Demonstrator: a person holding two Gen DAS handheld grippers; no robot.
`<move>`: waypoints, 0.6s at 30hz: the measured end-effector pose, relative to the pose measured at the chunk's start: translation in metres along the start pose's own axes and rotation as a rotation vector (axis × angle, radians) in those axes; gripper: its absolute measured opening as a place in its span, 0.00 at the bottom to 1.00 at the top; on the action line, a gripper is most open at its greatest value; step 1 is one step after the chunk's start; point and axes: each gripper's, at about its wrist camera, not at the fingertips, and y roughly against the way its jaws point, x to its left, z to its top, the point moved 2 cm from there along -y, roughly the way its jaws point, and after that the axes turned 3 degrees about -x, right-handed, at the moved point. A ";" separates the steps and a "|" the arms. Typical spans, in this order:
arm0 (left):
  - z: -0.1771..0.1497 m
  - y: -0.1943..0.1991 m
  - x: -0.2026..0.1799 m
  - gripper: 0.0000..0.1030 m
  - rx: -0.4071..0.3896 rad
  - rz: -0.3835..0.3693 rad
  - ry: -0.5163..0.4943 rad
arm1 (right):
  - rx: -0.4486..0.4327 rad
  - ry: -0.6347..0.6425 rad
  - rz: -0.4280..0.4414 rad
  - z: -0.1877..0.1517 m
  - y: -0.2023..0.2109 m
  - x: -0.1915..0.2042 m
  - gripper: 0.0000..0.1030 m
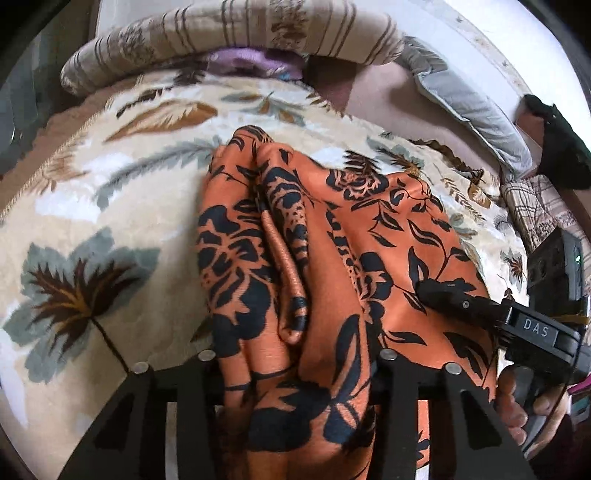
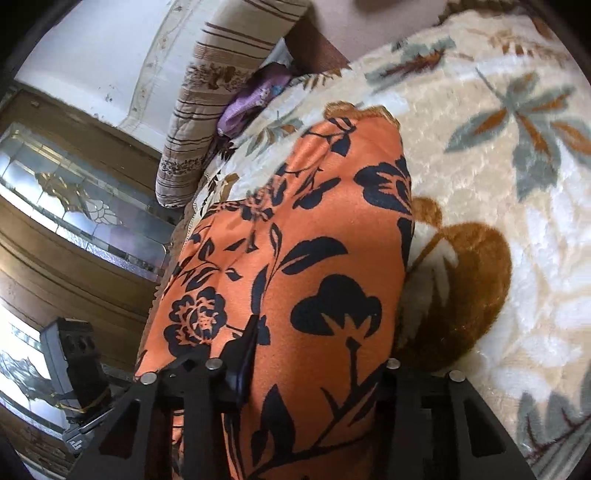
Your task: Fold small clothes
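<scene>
An orange garment with a black flower print lies bunched on a cream leaf-patterned blanket. In the left wrist view its near end rises in folds between the jaws of my left gripper, which is shut on the cloth; the fingertips are hidden under it. My right gripper comes in from the right, with one black finger lying on the garment's right edge and a hand behind it. In the right wrist view the garment drapes over my right gripper, which is shut on it; only its left finger shows.
A striped rolled quilt and a purple cloth lie at the far end of the bed. A grey pillow and a black item sit at the right. A wooden cabinet with patterned glass stands beside the bed.
</scene>
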 end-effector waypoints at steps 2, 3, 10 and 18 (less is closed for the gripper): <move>-0.001 0.004 -0.007 0.42 -0.009 0.003 -0.032 | -0.013 0.030 -0.010 0.001 0.008 0.007 0.42; -0.001 0.007 -0.012 0.42 -0.014 0.000 -0.047 | -0.020 0.042 -0.014 0.001 0.012 0.009 0.42; -0.009 0.035 -0.038 0.41 -0.050 -0.076 -0.067 | -0.071 0.100 -0.016 0.003 0.062 0.015 0.41; -0.034 0.070 -0.079 0.41 -0.088 -0.084 -0.066 | -0.100 0.173 -0.014 -0.010 0.120 0.021 0.41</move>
